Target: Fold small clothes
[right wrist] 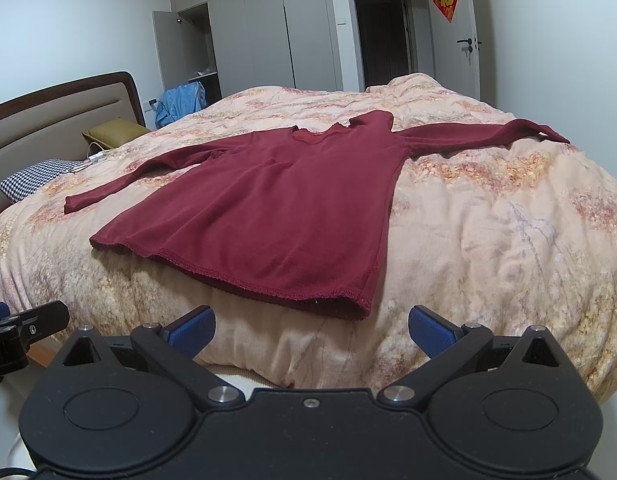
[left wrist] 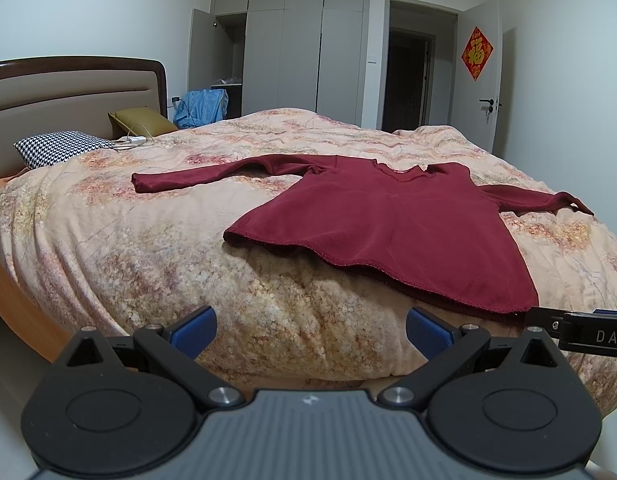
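Nearest in the left wrist view, the left gripper has its 2 blue-padded fingers spread wide, with nothing between them, held at the near edge of the bed. The right gripper is spread just as wide and also holds nothing; it sits at the same near edge, to the right of the left one, whose black finger shows at the left border of the right wrist view.

Just beyond both grippers, a dark red long-sleeved top lies flat on the bed's peach floral quilt. Its hem faces the grippers, close to the quilt's near edge but touching neither gripper. The neckline points away, and the 2 sleeves stretch out to left and right.

Farther back on the left lie a black-and-white houndstooth pillow, a white charger with its cable and an olive-gold pillow, all before the padded headboard. Behind the bed stands a grey wardrobe with 1 door open, a blue garment beside it, and a white door bearing a red diamond decoration.
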The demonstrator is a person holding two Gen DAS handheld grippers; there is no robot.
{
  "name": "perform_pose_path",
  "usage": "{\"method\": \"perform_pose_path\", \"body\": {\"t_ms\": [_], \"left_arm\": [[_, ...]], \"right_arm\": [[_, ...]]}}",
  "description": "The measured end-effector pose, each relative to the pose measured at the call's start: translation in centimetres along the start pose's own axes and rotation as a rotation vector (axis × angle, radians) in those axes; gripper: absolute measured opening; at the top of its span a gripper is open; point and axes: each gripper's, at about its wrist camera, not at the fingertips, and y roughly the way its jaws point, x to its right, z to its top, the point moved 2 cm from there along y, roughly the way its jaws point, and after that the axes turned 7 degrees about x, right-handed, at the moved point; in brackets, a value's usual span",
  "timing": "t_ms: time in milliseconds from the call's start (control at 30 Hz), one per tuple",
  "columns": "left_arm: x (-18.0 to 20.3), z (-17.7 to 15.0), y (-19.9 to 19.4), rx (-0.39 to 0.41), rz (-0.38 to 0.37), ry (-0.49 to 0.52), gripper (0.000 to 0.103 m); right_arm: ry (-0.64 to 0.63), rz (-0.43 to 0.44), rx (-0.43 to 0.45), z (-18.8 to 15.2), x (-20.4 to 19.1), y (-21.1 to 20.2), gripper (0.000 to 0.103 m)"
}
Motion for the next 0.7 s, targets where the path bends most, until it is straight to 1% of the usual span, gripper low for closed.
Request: {"method": "perform_pose_path", "body": {"t_ms": [300,400,533,700], "left_arm": [[0.0,0.2,0.2,-0.013,0.009,-0.004,0.103],[0.1,0.5,0.5,-0.033,0.028,0.001,0.103],[0.2,0.9,1.0,-0.055,0.031,0.001,0.103],[0.7,1.6,1.5,-0.091,0.056,0.026,0.103]], "right_arm": [[0.003,0.003,-0.014,0.2,0.2,0.2,0.103],[0.008,0.004,-0.019,0.1,0.2,0.3,0.103],[0.018,0.004,-0.032,0.1,0.4,0.5,0.103],[0.045,0.005,-0.05,0.3,1.0,0.9,0.103]]}}
